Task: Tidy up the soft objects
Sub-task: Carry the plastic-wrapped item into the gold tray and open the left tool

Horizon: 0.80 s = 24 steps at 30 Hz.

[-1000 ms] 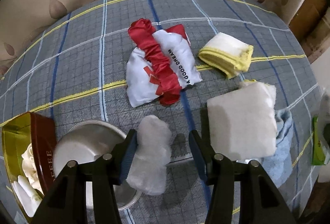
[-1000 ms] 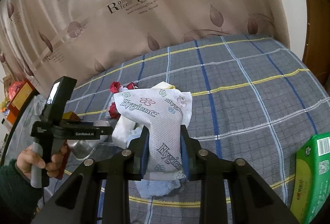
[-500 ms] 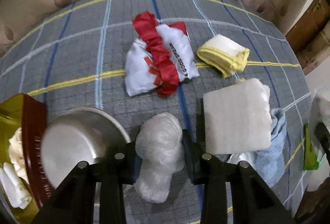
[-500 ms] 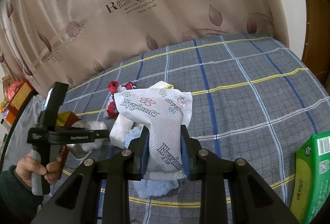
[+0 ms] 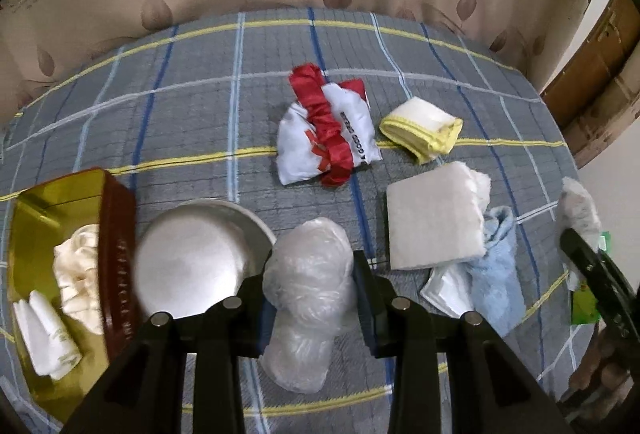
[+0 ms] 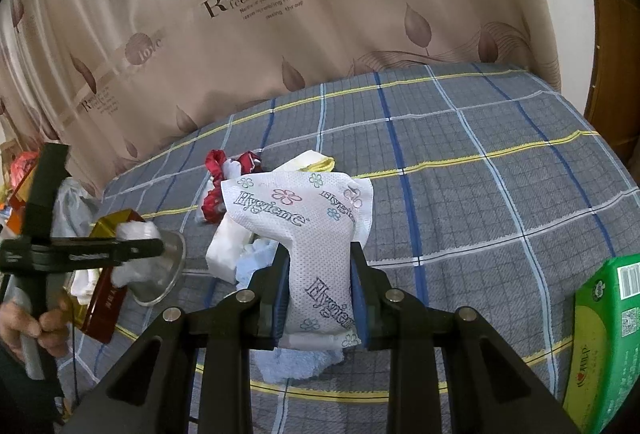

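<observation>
Since the earlier frame the left hand-held gripper (image 5: 310, 288) has clamped onto the clear plastic bag bundle (image 5: 308, 274) and lifted it off the surface, so the whole layout sits smaller and further away in the left wrist view. Right side hasn't budged at all.

Biggest thing going is the bed with the grey plaid cover (image 5: 192, 122), blue and yellow lines across it, with a beige leaf-print curtain (image 6: 280, 14) behind it. Green box (image 6: 604, 338) sits at the right edge of the bed in the right wrist view. On the left there's a gold and brown tin (image 5: 116, 254), open, with some cream cloth and a folded tissue in it, and touching it is a metal bowl (image 5: 192, 258).

Middle of the bed: a white and red cloth pouch (image 5: 324, 138) with a red scrunchie-looking strip over it, a folded white cloth with yellow trim (image 5: 420, 126) just beside that, and nearer the camera a folded white towel (image 5: 432, 214) resting partly on a light blue towel (image 5: 496, 266).

Right hand-held gripper (image 6: 320, 298) is squeezed tight on a white Hygiene tissue pack (image 6: 308, 218), held up above the blue towel. The plastic bag bundle is pinched between the left pads, hanging just beside the bowl rim. A hand (image 6: 24, 318) grips the left tool's handle at the far left of the right wrist view.
</observation>
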Motion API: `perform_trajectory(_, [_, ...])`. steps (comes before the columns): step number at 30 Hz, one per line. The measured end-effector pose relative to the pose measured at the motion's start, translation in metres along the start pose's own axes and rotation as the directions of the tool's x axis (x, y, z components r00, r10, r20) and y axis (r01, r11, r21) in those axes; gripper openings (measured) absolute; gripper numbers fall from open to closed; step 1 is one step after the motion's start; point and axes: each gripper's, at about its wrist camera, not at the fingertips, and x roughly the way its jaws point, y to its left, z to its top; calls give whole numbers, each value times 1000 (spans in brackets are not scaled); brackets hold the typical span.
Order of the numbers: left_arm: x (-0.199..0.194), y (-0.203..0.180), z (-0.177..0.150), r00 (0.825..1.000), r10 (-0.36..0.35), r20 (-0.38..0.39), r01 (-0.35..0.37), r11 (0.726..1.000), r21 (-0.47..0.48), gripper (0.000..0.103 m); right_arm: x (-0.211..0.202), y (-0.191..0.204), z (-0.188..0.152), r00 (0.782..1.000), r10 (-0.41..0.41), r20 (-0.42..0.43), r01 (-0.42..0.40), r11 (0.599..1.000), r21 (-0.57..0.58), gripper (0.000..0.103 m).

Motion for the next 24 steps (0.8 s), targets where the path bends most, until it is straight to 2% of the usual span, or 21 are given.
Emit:
perform_trajectory(6, [-25,13,-5,999,39,37,-38,999,-17,34,1,2,-1,1000,-6,-2,6,1000,-7,25])
perform_trajectory(9, [-40,32,-9,998,43,50,-41,998,-46,34,2,2,-1,1000,-7,-2,7,1000,-7,25])
perform_trajectory(14, [-59,67,-18,992,110,64,-103,990,-100,34,2,1,-1,1000,-7,-3,7,1000,-9,25])
perform_trajectory(19, [-68,109,-29,983,175,51,-164,972,-167,34,3,1,-1,1000,-10,-4,10,1000,-13,25])
perform_trajectory(24, [-66,148,-46,977,211,10,-203,953,-226,35,4,1,-2,1000,-13,-6,13,1000,-18,25])
